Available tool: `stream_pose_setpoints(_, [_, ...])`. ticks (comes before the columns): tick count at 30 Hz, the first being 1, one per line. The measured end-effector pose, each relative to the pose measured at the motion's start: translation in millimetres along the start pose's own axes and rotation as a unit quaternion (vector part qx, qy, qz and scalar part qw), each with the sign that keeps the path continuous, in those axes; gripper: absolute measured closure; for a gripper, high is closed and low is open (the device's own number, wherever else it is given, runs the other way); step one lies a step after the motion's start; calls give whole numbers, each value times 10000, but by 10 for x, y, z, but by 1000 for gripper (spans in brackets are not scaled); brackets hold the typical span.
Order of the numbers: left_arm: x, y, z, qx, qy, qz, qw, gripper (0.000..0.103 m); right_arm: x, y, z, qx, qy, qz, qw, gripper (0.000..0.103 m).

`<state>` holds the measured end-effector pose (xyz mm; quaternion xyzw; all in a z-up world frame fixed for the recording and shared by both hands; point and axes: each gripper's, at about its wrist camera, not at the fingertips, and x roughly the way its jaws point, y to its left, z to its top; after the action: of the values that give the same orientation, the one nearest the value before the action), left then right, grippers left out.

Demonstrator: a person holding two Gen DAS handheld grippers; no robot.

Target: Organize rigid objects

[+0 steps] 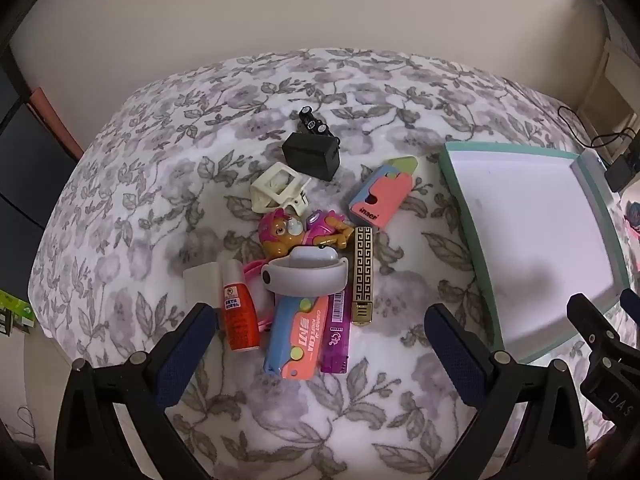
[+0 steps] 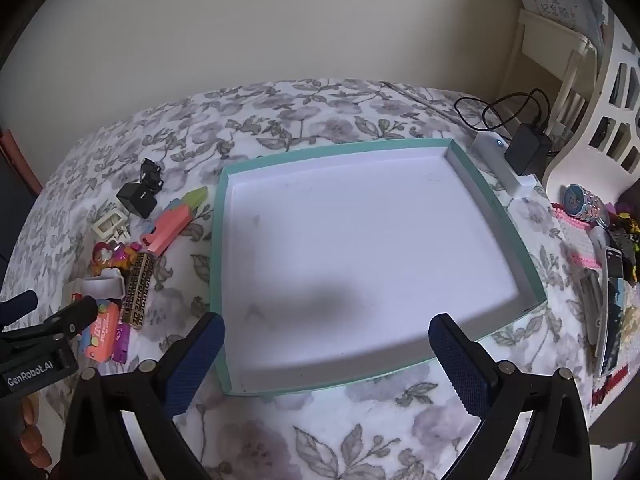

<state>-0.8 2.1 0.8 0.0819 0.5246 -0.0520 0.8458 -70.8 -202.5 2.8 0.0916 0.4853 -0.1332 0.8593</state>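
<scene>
**Small hard items heaped beside an empty tray**

The pile (image 1: 304,264) lies on the floral surface (image 1: 160,200), left of the teal tray (image 2: 218,264), which holds nothing. Both tools stand fully apart and grip nothing: the left tool (image 1: 320,332) hangs over the near end of the pile, the right tool (image 2: 326,340) over the tray's near rim.

All the pieces look light and stiff, so little squeeze should do. The gold bar (image 1: 363,276) and the purple stick (image 1: 336,336) are long and narrow and are best pinched across their width, near the middle. The orange bottle (image 1: 239,316) is round and glossy and may roll or slip; I would take it across the body. The grey band (image 1: 304,276) is curved and hollow and rests on other pieces, so lifting it may stir the heap. The toy pup (image 1: 296,234) is lumpy; its body offers the flattest hold. The black block (image 1: 312,156) sits apart and is easy to reach.

A pink item under the band is mostly hidden. The small black parts behind the block are too small to name. The clutter at the right edge of the right view is cut off
</scene>
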Motion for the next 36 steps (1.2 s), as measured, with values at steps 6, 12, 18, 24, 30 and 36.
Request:
stream_pose_setpoints(6, [21,-30,-25,191,119,77,9997,0,2,-2,2,5,0,19,10000,0])
stream_pose_setpoints(12, [55,-30,-18,178,189,81,9996,0,-26,2,9,-7,21,28,10000,0])
stream_pose_setpoints(18, [90,-19,-15,170,275,93,9994,0,6,0,-10,0,49,36,10000,0])
stream_pose_setpoints(24, [112,-10,-11,172,354,98,9992,0,19,42,-16,-13,78,37,10000,0])
stream_pose_setpoints(30, [125,-5,-13,183,388,93,9990,0,29,11,-1,-21,121,74,9999,0])
stream_pose_setpoints(36, [142,-14,-5,198,443,102,9988,0,37,18,0,-53,166,87,9998,0])
